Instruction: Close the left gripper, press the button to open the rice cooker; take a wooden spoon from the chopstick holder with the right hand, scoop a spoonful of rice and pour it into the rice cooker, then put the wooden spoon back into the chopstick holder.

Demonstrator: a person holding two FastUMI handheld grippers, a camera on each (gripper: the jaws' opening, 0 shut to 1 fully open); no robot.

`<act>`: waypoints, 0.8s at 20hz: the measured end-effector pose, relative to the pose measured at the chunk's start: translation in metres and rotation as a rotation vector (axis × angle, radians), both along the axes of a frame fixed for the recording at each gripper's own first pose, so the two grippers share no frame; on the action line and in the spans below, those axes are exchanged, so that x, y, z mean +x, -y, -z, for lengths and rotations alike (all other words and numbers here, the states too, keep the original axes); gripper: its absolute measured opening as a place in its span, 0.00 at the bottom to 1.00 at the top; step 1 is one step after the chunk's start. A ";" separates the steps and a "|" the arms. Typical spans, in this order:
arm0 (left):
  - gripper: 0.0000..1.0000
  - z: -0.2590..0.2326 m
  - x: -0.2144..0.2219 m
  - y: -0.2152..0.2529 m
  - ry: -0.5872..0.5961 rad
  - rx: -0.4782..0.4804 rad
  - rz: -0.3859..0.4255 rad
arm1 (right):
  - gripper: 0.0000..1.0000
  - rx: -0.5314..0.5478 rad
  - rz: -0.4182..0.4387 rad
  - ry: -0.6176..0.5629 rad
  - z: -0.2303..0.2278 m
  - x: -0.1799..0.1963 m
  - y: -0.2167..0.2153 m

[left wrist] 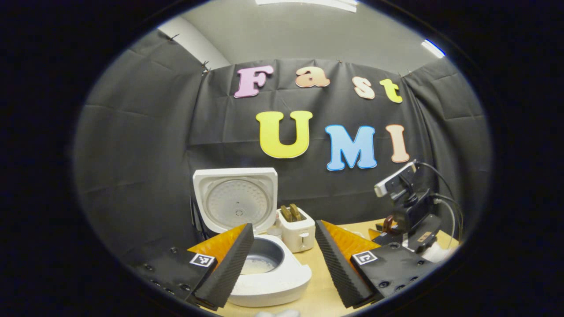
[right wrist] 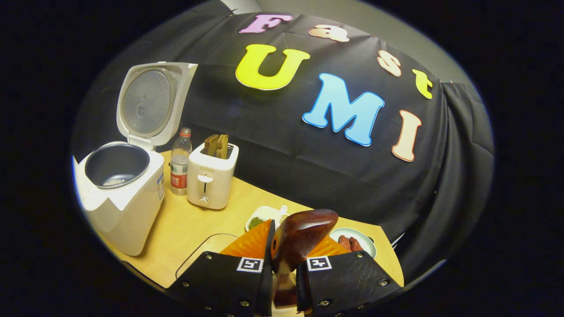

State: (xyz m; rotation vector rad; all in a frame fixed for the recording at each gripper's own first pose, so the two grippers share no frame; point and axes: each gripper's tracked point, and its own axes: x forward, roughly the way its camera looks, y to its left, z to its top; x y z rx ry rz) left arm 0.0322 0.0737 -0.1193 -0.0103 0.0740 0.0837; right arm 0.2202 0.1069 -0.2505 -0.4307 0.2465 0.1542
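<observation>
- The wooden spoon (right wrist: 299,237) was seen low and centre in the right gripper view, its glossy dark bowl standing up above the fingers and its paler handle pinched between them near the bowl's neck.
- The right gripper (right wrist: 284,281) was pressed together on that handle; the other end of the spoon was hidden below the frame.
- The spoon was judged light and stiff, with a varnished, probably slippery surface (a hold close to the neck should resist twisting when the bowl is loaded).
- The rice cooker (right wrist: 123,193) was seen at the left of the right gripper view, lid (right wrist: 152,101) raised, its dark inner pot (right wrist: 116,165) holding a little pale rice at the bottom.
- Beside the cooker a plastic bottle (right wrist: 179,163) and a white toaster (right wrist: 211,176) with two slices stood on the wooden table (right wrist: 185,229).
- Small dishes (right wrist: 264,218) of ingredients lay just behind the spoon, partly hidden.
- The left gripper (left wrist: 282,259) was seen spread apart at the bottom of the left gripper view, holding nothing, with the open cooker between and behind its fingers.
- The chopstick holder could not be made out with any certainty.
</observation>
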 end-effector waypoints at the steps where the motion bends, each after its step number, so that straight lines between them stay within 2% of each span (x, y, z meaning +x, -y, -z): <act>1: 0.97 0.001 -0.001 -0.002 0.001 0.004 -0.003 | 0.21 -0.021 -0.006 0.001 0.005 0.001 -0.002; 2: 0.99 0.002 -0.001 -0.003 0.000 0.007 -0.004 | 0.21 -0.041 -0.011 -0.002 0.011 0.001 -0.002; 5: 0.95 0.007 -0.001 -0.001 -0.008 0.015 -0.001 | 0.22 -0.067 -0.022 -0.047 0.039 0.004 -0.005; 6: 0.99 0.008 -0.002 -0.002 -0.009 0.020 0.000 | 0.21 -0.073 -0.027 -0.059 0.046 0.003 -0.006; 8: 0.95 0.010 -0.001 -0.003 -0.016 0.014 0.001 | 0.22 -0.075 -0.031 -0.078 0.059 0.001 -0.009; 12: 0.96 0.013 -0.002 -0.012 -0.020 0.019 -0.015 | 0.22 -0.026 -0.060 -0.112 0.071 -0.003 -0.025; 16: 0.98 0.019 -0.004 -0.015 -0.031 0.015 -0.019 | 0.22 0.084 -0.048 -0.170 0.079 -0.008 -0.038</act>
